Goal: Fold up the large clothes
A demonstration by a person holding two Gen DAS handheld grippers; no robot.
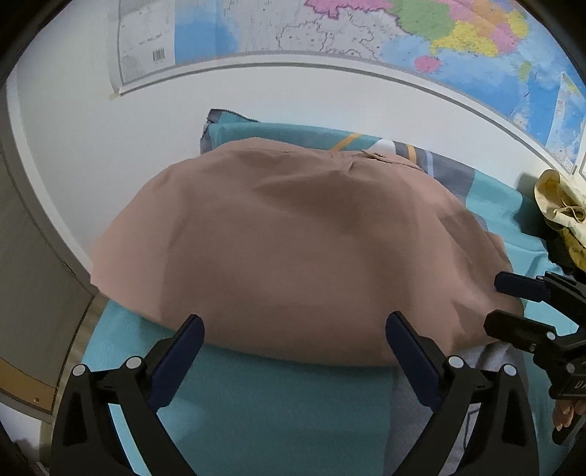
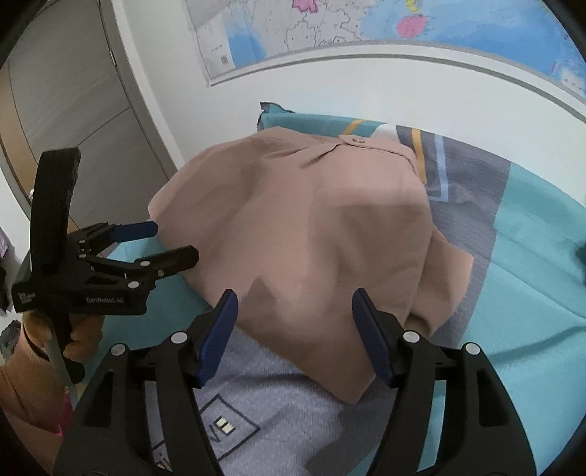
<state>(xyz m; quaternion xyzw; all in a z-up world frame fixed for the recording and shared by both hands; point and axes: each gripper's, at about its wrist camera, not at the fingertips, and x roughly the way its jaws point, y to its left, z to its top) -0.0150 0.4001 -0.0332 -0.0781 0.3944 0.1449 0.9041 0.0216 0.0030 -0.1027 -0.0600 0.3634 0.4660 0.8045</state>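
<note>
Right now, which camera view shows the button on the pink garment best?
The right wrist view: the button is a clear metal snap on a tab at the far edge of the garment. In the left wrist view the same tab is smaller and blurry, so the button is hard to tell.

Bed [image 1: 256, 402] w/ teal sheet — pinkish-tan garment [image 1: 293, 249] lying on top.

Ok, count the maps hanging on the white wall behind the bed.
2 visible. A large coloured paper wall map spans the wall above the dusty-pink fabric garment. A second, smaller map overlaps its lower right edge. More may lie outside the views.
</note>
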